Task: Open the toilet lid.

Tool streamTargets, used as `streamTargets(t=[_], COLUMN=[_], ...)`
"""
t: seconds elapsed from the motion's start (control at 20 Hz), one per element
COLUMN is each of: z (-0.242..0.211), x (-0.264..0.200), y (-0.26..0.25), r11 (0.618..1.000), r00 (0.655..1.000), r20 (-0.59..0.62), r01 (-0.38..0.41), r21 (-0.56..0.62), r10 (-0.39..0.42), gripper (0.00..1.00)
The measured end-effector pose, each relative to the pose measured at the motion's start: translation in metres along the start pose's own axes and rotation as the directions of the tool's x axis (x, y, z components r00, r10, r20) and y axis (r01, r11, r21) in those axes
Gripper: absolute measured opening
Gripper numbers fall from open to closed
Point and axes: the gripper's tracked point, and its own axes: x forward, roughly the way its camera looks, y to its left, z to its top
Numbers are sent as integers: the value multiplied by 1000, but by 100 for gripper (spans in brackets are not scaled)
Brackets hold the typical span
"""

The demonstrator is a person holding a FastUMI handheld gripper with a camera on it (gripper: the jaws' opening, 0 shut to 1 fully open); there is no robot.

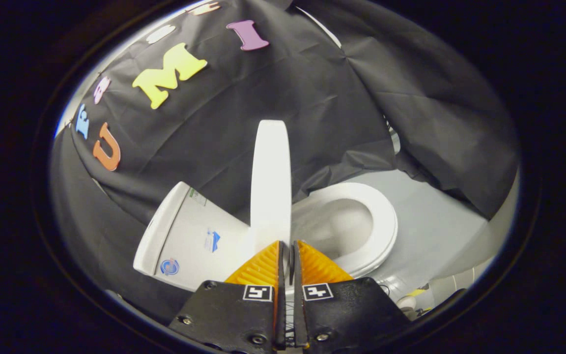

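White lid [270, 182] stands upright over the seat [383, 221]; gripper [288, 253] fingers nearly closed, apparently pinching its edge; next, likely release.

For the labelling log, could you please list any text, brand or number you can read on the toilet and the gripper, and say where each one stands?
No legible text.
Cistern: green-white sticker, blue sticker and round blue sticker, all too small and blurred to read.
Gripper, fingers nearly closed at the foot of the raised lid: two black-and-white square markers, patterns, no words.
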Motion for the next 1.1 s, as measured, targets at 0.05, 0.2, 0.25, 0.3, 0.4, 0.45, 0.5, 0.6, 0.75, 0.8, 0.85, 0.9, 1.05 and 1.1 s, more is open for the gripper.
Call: streamTargets(t=[0.05,0.2,0.25,0.3,0.4,0.45,0.5,0.6,0.75,0.8,0.85,0.9,1.05,1.1], z=[-1,1,0,0,-2,-3,-4,-5,-7,-8,-9,-11,-16,-17], x=[-1,-4,-6,-6,-6,-6,-7,-7,-8,-8,-7,-6,-7,-7], y=[6,19,24,30,40,45,52,63,79,84,88,92,104,109], r11=[1000,999,998,998,996,995,993,987,984,983,982,976,967,965], r00=[1000,1000,1000,1000,1000,1000,1000,1000,1000,1000,999,999,999,999], r20=[3,8,9,11,16,20,24,28,24,23,25,29,30,27], r01=[2,6,4,2,1,4,5,4,-10,-15,-19,-23,-24,-27], r21=[-18,-53,-59,-64,-85,-98,-118,-162,-178,-183,-190,-216,-255,-260], r10=[-1,-5,-3,-1,0,-2,-2,1,15,20,24,29,33,36], gripper=[10,9,10,10,10,10,9,10,9,10,10,10,10,10])
